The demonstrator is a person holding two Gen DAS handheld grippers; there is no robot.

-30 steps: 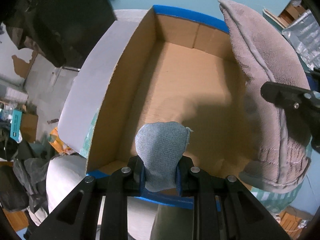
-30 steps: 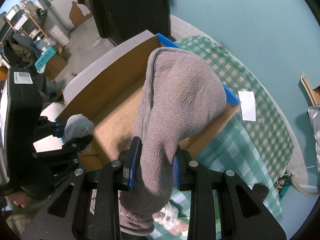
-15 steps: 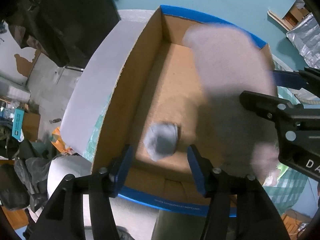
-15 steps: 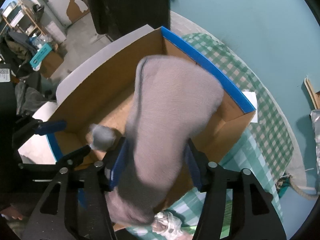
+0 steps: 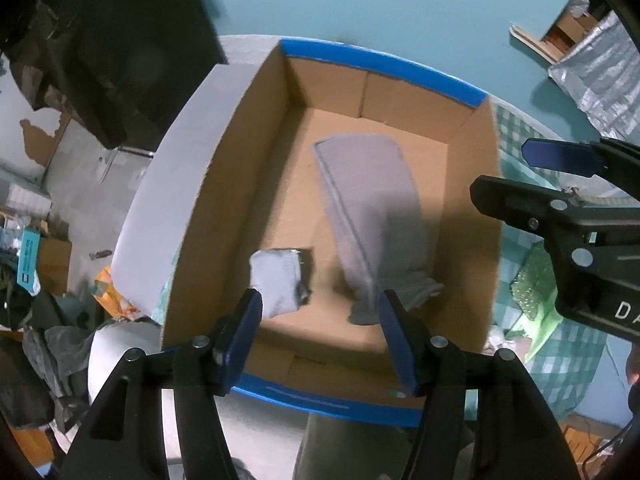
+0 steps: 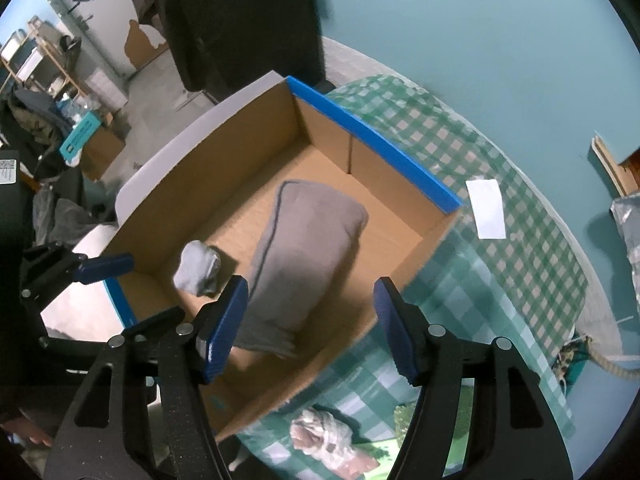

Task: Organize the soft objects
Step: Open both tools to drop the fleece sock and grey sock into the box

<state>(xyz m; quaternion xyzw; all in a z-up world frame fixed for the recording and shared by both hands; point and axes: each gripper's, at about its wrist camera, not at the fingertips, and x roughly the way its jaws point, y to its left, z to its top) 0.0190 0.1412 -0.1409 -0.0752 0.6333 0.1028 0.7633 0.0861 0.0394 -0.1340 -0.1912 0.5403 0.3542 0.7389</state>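
An open cardboard box [image 5: 380, 64] [image 6: 372, 140] with blue-taped rims lies below both grippers. A folded grey-brown towel [image 5: 372, 216] [image 6: 304, 240] rests on the box floor, slightly blurred. A small blue-grey cloth bundle [image 5: 280, 280] [image 6: 198, 268] lies beside it, toward the near left corner. My left gripper [image 5: 320, 320] [image 6: 132, 292] hangs over the near rim with its jaws opening and nothing pressed between the pads. My right gripper [image 6: 308, 300] [image 5: 516, 178] hovers over the box's right side, its jaws opening too, and they hold nothing.
The box sits on a green checked cloth [image 6: 500, 280] that carries a white paper slip [image 6: 486, 208]. A crumpled soft item [image 6: 328, 436] and a green one [image 5: 536, 284] lie near the box. A white flap [image 5: 180, 184] sticks out on the left; dark furniture [image 5: 112, 40] stands beyond.
Both grippers opened. The towel left the right gripper and the small cloth left the left gripper; both dropped onto the box floor.
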